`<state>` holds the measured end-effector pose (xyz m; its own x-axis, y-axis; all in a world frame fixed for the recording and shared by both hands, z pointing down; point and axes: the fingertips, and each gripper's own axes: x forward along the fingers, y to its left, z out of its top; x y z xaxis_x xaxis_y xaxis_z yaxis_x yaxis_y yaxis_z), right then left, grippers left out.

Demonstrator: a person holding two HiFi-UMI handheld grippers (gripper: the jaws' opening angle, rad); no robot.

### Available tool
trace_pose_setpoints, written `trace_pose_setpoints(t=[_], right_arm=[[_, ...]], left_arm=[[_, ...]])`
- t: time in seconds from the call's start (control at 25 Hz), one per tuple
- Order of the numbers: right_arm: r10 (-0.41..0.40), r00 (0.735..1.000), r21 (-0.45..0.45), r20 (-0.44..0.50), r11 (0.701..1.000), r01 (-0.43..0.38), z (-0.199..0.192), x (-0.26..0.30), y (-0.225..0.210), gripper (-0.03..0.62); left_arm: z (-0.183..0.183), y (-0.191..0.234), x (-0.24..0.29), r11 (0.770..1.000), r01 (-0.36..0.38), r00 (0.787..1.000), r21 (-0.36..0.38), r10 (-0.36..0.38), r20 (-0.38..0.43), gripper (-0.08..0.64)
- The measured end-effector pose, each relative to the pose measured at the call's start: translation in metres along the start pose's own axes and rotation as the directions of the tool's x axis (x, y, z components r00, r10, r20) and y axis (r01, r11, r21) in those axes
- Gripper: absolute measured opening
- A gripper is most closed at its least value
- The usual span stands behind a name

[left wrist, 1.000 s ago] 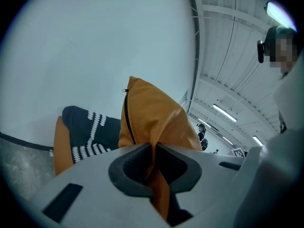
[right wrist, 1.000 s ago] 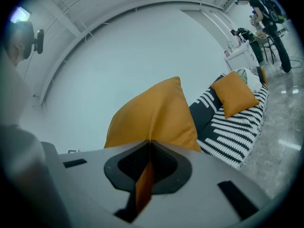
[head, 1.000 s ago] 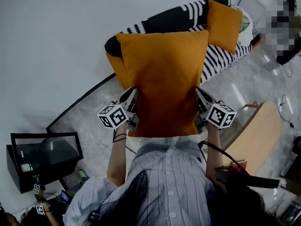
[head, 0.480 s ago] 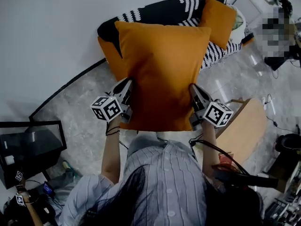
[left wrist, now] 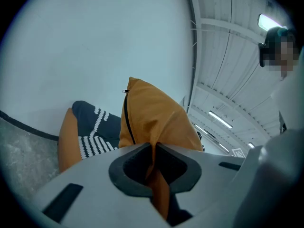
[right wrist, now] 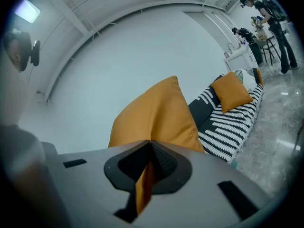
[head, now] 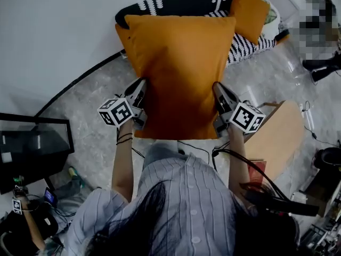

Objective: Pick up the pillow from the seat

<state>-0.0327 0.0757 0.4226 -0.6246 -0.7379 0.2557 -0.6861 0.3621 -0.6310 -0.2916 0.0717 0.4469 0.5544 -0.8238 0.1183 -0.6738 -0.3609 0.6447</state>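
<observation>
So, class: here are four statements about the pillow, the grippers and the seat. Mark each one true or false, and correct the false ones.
1. The left gripper is shut on an edge of the pillow. True.
2. The right gripper is open and empty. False: it is shut on the pillow's opposite edge.
3. A second pillow, also orange, lies on the seat. True.
4. The seat's cover is plain white. False: it is black with white stripes.
</observation>
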Motion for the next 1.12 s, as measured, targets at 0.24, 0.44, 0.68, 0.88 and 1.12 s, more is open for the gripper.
trace_pose_setpoints(t=[0.24,0.44,0.68,0.88,1.12], right_arm=[[0.008,1.000,0.009,0.011,1.000,-0.009,-0.039,-0.065,0.024,0.021],[-0.004,1.000,0.017,0.025,1.000,0.003,-0.066,-0.111,0.033,0.021],[-0.020,0.999,0.024,0.037,1.000,0.019,-0.090,-0.142,0.039,0.021],[-0.023,0.999,0.026,0.046,0.999,0.022,-0.100,-0.155,0.042,0.021],[-0.030,0.998,0.033,0.061,0.999,0.028,-0.103,-0.162,0.040,0.021]], left_arm=[[-0.031,-0.037,-0.053,1.000,-0.007,1.000,0.027,0.008,-0.015,0.041],[-0.060,-0.062,-0.088,1.000,-0.001,1.000,0.022,0.002,-0.026,0.041],[-0.083,-0.079,-0.119,1.000,0.000,0.999,0.020,0.001,-0.035,0.041],[-0.090,-0.086,-0.128,1.000,0.002,0.999,0.031,-0.001,-0.045,0.040],[-0.091,-0.091,-0.128,0.999,0.007,0.998,0.040,-0.005,-0.058,0.040]])
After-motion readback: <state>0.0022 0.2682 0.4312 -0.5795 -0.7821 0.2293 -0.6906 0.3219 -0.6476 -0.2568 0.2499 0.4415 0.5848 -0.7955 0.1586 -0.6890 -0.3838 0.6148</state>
